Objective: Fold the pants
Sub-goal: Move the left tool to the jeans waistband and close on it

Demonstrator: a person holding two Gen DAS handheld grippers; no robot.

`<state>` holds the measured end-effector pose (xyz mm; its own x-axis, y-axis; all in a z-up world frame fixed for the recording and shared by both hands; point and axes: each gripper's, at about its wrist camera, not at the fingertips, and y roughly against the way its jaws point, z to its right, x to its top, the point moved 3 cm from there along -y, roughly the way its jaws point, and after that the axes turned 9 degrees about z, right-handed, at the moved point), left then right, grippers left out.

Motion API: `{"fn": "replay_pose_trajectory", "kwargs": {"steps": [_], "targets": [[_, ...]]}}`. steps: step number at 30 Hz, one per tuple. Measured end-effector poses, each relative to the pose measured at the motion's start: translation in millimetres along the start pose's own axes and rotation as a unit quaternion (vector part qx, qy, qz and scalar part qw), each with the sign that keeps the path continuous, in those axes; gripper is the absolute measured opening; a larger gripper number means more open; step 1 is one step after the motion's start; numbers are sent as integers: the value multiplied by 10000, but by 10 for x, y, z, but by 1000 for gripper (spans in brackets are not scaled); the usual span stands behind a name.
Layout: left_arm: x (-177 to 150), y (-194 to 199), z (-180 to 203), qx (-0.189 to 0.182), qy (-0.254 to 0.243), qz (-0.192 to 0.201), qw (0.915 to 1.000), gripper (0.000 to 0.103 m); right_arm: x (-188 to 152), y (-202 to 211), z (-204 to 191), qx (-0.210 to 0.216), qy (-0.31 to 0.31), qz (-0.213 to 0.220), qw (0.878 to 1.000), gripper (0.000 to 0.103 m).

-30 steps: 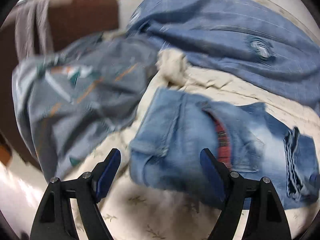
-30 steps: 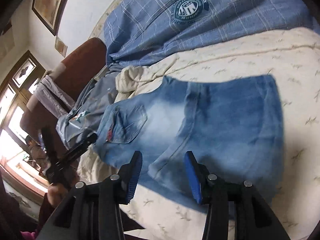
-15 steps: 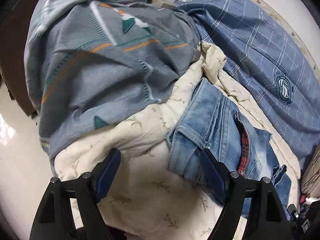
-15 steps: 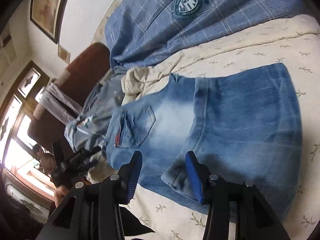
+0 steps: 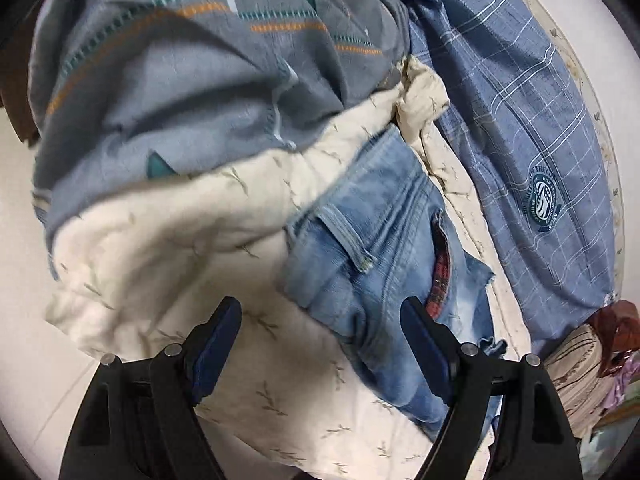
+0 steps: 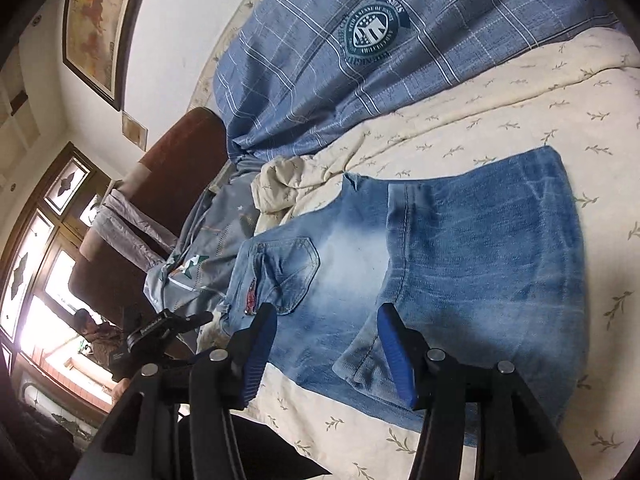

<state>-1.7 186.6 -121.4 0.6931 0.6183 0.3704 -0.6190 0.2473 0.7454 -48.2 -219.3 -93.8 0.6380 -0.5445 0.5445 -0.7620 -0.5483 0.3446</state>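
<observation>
denim pants [image 6: 460, 264] folded on cream bedspread [image 6: 520, 120], left tongs [image 5: 320, 344] spread empty, right tongs [image 6: 326, 344] opening over them

Light: daylight, from dark-framed glass window [image 6: 28, 280], blown out white.
Blur: slight on grey patterned cloth [image 5: 168, 80].
Edges: fisheye-bent, black-vignetted corners.

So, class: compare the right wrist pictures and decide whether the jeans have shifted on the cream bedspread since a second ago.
No. The jeans lie on the same patch of cream bedspread, their upper corner as near the bunched cream fold as before; only the camera view shifted.
</observation>
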Motion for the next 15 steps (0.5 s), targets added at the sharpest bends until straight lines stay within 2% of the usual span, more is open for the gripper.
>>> {"fn": "replay_pose_trajectory", "kwargs": {"steps": [6, 11, 12, 13, 15], "targets": [[32, -262, 100, -3, 217, 52, 9998, 82, 24, 67, 4, -17, 74, 43, 10000, 55], [18, -461, 201, 19, 116, 123, 9999, 81, 69, 147, 53, -45, 45, 105, 9999, 55], [21, -477, 222, 39, 36, 169, 9998, 77, 76, 159, 61, -63, 51, 120, 9999, 55], [21, -480, 236, 86, -19, 227, 9997, 68, 85, 175, 70, -86, 62, 145, 9998, 55], [38, -473, 258, 173, -147, 345, 9991, 56, 98, 196, 81, -79, 53, 164, 9998, 55]]}}
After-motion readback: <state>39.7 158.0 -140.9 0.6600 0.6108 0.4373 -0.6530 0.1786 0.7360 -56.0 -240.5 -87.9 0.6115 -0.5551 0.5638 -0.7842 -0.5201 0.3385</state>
